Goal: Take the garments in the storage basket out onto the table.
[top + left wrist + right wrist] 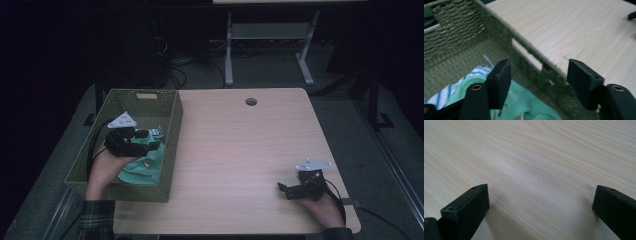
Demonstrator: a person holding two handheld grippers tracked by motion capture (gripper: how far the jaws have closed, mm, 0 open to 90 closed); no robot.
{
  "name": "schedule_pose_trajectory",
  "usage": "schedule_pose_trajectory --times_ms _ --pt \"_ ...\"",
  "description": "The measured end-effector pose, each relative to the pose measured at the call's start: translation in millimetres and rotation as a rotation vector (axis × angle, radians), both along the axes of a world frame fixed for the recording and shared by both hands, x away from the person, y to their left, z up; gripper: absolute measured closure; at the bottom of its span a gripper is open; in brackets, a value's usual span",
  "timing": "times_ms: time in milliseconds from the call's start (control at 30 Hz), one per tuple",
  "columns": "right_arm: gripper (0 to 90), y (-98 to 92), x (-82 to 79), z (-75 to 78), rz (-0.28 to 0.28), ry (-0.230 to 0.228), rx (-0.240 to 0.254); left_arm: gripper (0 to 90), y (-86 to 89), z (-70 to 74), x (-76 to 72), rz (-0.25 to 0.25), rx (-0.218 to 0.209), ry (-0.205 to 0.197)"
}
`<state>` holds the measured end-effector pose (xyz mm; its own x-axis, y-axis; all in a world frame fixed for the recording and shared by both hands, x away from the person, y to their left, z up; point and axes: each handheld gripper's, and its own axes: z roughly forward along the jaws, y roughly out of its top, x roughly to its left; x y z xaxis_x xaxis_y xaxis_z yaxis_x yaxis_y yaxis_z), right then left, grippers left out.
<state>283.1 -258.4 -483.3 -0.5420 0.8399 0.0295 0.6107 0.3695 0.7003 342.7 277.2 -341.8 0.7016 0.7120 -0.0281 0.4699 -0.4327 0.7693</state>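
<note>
Over the near left corner of the pale wooden table (pixel 240 150), the left gripper (pixel 150 141) hung inside the olive-green woven basket (pixel 172 125), its jaws spread wide with nothing between them. Just below and a little toward the person lay the crumpled mint-green knitted cloth (pixel 142 172), on the basket floor at its near end. In the left gripper view that mint-green cloth (pixel 524 100) sat under and between the black jaws, with a blue-and-white striped cloth (pixel 456 86) tucked beside it toward the basket's far end. One jaw stood over the cloth and the other over the basket's right wall (pixel 534 65), so I judged a short drop and a slight shift leftward, away from that wall, would be needed before closing. The cloth had no clear long axis; it was bunched, lying roughly along the basket's length.

Well apart at the near right corner, the right gripper (pixel 292 190) rested low over bare wood (pixel 536 170), jaws likewise wide and empty. The left hand was plainly the nearer one.

The person's left hand (pixel 102 170) covered part of the mint cloth, the striped piece was mostly hidden, and the dim light left it unclear whether anything lay beneath.
</note>
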Motion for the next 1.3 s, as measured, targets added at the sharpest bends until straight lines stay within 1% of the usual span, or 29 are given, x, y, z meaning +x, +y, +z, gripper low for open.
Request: schedule_pose_trajectory --times_ms 33,100,133,200,267,333,367,400,500,567,600,633,700,933,1000,1033,1133,1233,1300 --pt "0.6 0.0 0.0 0.0 0.0 0.0 0.0 36.6 2.3 -0.9 1.3 -0.003 0.015 -0.005" --pt "0.6 0.0 0.0 0.0 0.0 0.0 0.0 37.6 6.4 -4.1 3.6 0.01 0.017 0.0" --pt "0.6 0.0 0.0 -0.1 0.0 0.0 0.0 39.5 8.5 -5.4 4.5 0.014 0.025 0.005" --pt "0.6 0.0 0.0 0.0 0.0 0.0 0.0 39.9 11.0 -9.6 6.0 0.025 0.033 0.011" --pt "0.6 0.0 0.0 0.0 0.0 0.0 0.0 40.9 13.4 -13.3 7.8 0.027 0.059 0.018" --pt "0.6 0.0 0.0 0.0 0.0 0.0 0.0 41.2 15.3 -18.1 9.8 0.042 0.078 0.033" --pt "0.6 -0.1 0.0 -0.1 0.001 -0.001 0.0 41.3 15.8 -20.0 10.7 0.048 0.078 0.035" --pt "0.6 0.0 0.0 0.0 0.0 0.0 0.0 42.0 16.4 -22.6 11.4 0.056 0.08 0.044" --pt "0.6 0.0 -0.1 0.0 0.0 0.001 0.0 44.6 18.4 -27.6 14.1 0.061 0.091 0.05" --pt "0.6 0.0 0.0 -0.1 0.0 0.0 0.0 44.9 19.0 -30.3 15.0 0.069 0.088 0.061" --pt "0.6 0.0 0.0 0.0 0.0 0.0 0.0 45.0 19.9 -31.3 15.7 0.068 0.093 0.06" --pt "0.6 0.0 0.0 0.0 0.0 0.0 0.001 45.3 20.3 -32.8 16.5 0.07 0.087 0.061" --pt "0.6 0.0 0.0 -0.1 0.0 0.0 0.0 45.7 20.0 -36.5 17.9 0.073 0.087 0.076" --pt "0.6 0.0 -0.1 0.0 0.0 0.001 0.001 45.6 17.2 -51.0 23.8 0.059 0.098 0.119" --pt "0.6 0.0 -0.1 0.0 0.0 0.0 0.0 45.3 17.4 -55.5 25.9 0.067 0.117 0.146" --pt "0.6 0.1 -0.1 0.0 0.0 0.001 0.001 44.7 16.9 -57.1 26.3 0.075 0.12 0.161" --pt "0.6 0.0 -0.1 0.0 0.0 0.0 0.0 44.1 15.8 -59.5 27.7 0.068 0.132 0.177" --pt "0.7 0.0 -0.1 -0.1 0.0 0.0 0.0 43.5 15.0 -61.5 28.4 0.075 0.137 0.192" --pt "0.7 0.1 -0.1 0.0 0.0 0.001 0.0 43.3 14.7 -62.6 29.2 0.074 0.148 0.199"
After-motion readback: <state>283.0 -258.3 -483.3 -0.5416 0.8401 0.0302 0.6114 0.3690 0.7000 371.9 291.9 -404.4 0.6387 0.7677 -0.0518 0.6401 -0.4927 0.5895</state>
